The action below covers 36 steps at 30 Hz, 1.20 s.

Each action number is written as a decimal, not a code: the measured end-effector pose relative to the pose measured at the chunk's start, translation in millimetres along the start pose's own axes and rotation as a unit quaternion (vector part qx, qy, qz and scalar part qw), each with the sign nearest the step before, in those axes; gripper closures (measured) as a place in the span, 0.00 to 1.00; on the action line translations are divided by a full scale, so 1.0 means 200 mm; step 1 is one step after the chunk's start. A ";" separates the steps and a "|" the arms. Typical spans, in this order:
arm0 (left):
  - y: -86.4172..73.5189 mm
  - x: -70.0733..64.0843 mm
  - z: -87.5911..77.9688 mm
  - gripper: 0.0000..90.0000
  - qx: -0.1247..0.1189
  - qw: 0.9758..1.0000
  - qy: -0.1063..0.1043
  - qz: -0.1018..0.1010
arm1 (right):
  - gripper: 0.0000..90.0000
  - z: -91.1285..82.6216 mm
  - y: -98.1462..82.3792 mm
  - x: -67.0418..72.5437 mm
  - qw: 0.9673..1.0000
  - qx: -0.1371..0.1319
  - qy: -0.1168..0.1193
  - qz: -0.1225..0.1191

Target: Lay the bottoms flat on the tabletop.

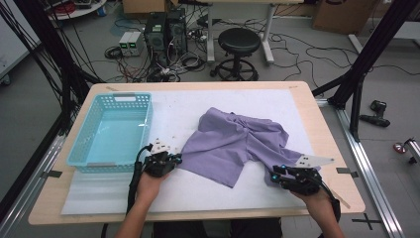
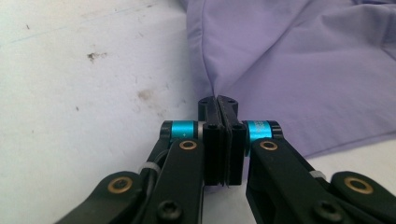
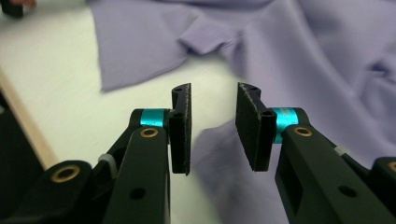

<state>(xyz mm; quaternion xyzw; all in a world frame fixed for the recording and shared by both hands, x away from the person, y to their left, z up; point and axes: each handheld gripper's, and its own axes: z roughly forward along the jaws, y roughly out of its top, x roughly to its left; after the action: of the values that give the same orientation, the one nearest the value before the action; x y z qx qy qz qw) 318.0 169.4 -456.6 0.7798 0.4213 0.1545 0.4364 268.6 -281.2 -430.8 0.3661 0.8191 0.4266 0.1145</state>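
Left gripper (image 2: 218, 103) first: its jaws are clamped tight together, pinching the hem of the purple shirt (image 2: 299, 70) right where a fold line runs down to the edge. In the left gripper view the cloth spreads away from the jaws toward twelve and three o'clock, while bare white mat (image 2: 88, 84), lightly stained, lies at nine o'clock.

Over to the right gripper (image 3: 214, 122): jaws standing partly apart, a clear gap between the pads, nothing pressed. A blurred flap of purple cloth lies under that gap, not gripped. More of the shirt fills the view from twelve through three o'clock, and a strip of the wooden tabletop (image 3: 23, 121) edge shows at nine o'clock.

From the high view, the left gripper (image 1: 171, 159) sits at the shirt's (image 1: 237, 141) eight o'clock corner, held in the left hand (image 1: 148, 183). The right gripper (image 1: 277, 174) sits at the shirt's five o'clock corner, in the right hand (image 1: 317, 198). The shirt lies crumpled at the middle of the white mat (image 1: 198, 193), on the tabletop (image 1: 327, 144). A light blue basket (image 1: 81, 148) stands at the shirt's nine o'clock, close beside the left gripper, apart from the cloth.
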 end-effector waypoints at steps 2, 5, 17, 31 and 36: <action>-0.01 0.00 -0.04 0.98 -0.014 1.000 -0.007 -0.002 | 0.75 0.03 0.00 0.02 1.000 0.016 -0.010 -0.002; -0.02 0.00 -0.10 0.98 -0.040 0.999 -0.020 -0.002 | 0.75 0.07 0.00 0.04 0.999 0.031 -0.013 0.001; -0.04 0.01 -0.17 0.98 -0.098 0.993 -0.052 -0.030 | 0.96 0.14 -0.02 0.10 0.994 0.082 -0.051 -0.042; -0.06 0.04 -0.20 0.89 -0.102 0.993 -0.042 -0.052 | 0.75 0.00 0.00 0.00 0.998 -0.037 -0.029 0.033; -0.07 0.04 -0.20 0.78 -0.100 0.993 -0.040 -0.055 | 0.68 -0.16 -0.12 -0.17 0.977 0.003 -0.198 0.081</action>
<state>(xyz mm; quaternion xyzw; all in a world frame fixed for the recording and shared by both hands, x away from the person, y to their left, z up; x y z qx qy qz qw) 291.6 201.0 -445.5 0.7137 0.4283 0.1403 0.5362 264.9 -333.5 -434.6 0.5087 0.7491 0.3510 0.2385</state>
